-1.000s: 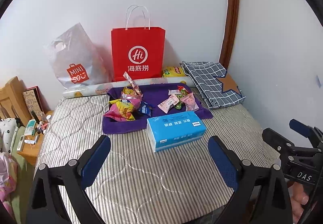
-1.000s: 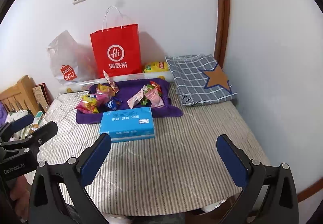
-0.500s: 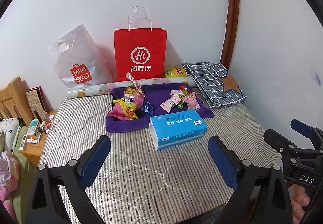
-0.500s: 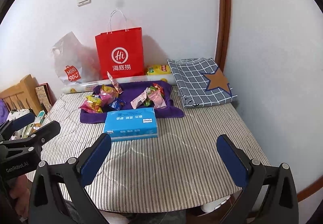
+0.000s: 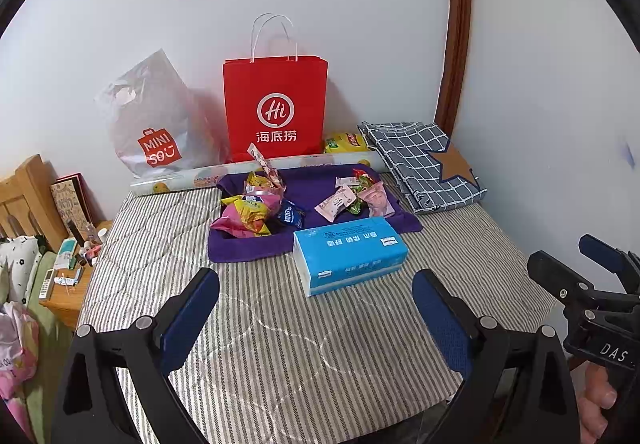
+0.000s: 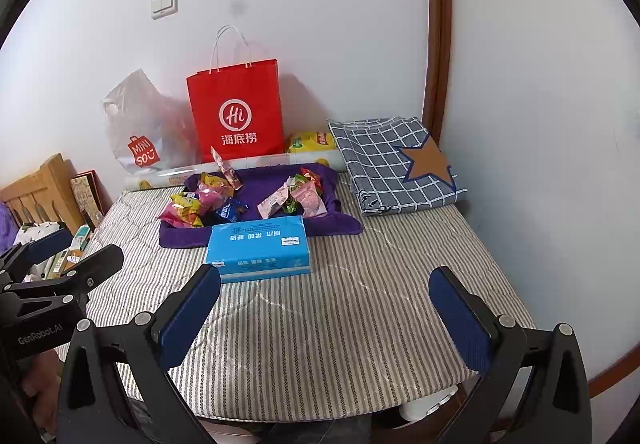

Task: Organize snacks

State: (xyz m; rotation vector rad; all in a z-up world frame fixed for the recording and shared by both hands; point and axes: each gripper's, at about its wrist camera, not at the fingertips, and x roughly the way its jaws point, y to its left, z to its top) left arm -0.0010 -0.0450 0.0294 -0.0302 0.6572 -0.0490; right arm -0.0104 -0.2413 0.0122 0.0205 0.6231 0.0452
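Item: left gripper (image 5: 316, 308), black two-finger tong with blue pads. Jaws spread wide, nothing between them; it hangs low in the frame over the grey striped quilted mattress (image 5: 280, 344), well short of the goods.

Item: right gripper (image 6: 324, 308), same make. Jaws likewise spread and empty, low centre of its frame.

Item: snacks, in two loose clusters on a purple tray lined with purple cloth (image 5: 312, 184), centre of frame. Left cluster: pink-and-yellow crinkled packets (image 5: 248, 214) with a small dark blue packet (image 5: 290, 218) touching them. Right cluster: pale pink wrapped bars (image 5: 336, 200) beside green and red sweets (image 5: 360, 184). A yellow bag (image 5: 344, 142) lies behind the tray, near the wall.

Item: blue soft tissue pack (image 5: 348, 254), just in front of the tray, between you and the snacks.

Item: red paper carrier bag with white handles (image 5: 276, 104) and translucent plastic shopping bag (image 5: 148, 120), upper centre and upper left, against the wall. Folded grey checked cloth with brown star (image 5: 424, 164), right of centre.

Handling note: whether these clusters are sorted or awaiting sorting cannot be judged. If you reach in, pass over or around the tissue pack, take one packet at a time by a crimped edge, and pinch lightly; the wrappers look slippery and crushable.
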